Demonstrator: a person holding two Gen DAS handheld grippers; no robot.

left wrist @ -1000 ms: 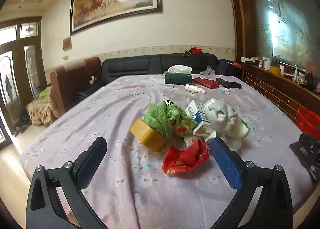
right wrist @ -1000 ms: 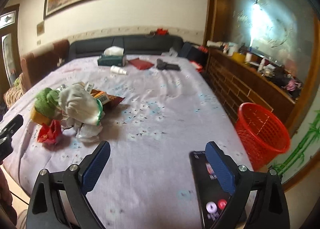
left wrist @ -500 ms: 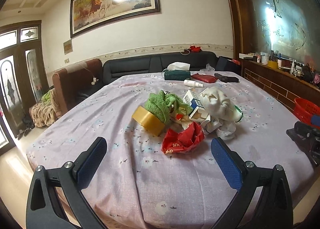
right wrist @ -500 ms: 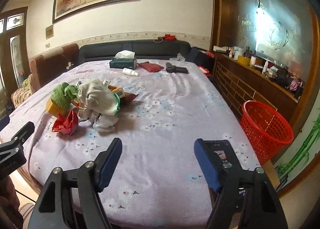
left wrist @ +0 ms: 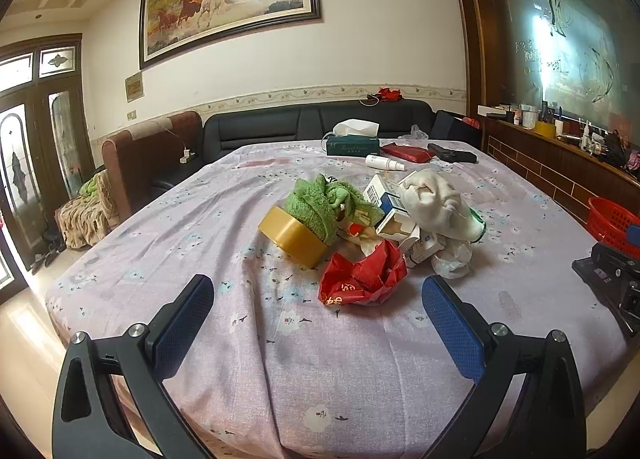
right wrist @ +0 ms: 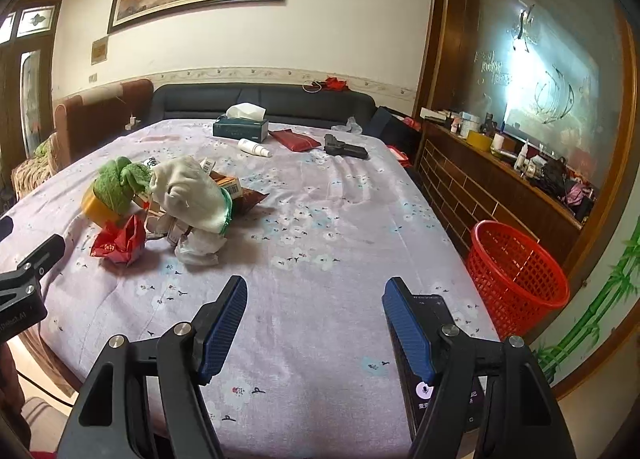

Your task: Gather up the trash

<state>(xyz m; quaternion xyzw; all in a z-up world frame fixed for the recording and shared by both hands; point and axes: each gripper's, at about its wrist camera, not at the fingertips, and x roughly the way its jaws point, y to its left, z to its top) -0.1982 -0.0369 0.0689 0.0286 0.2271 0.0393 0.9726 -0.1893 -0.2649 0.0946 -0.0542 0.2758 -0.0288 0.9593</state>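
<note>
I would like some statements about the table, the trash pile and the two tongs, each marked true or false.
1. Both the left tongs and the right tongs are open and hold nothing. True.
2. The red basket stands on the table. False: it stands on the floor beside the table.
3. The red wrapper lies at the near edge of the trash pile, just ahead of the left tongs. True.
4. The green cloth lies inside the basket. False: it rests on the yellow tape roll on the table.
5. A tissue box sits at the far end of the table. True.
</note>
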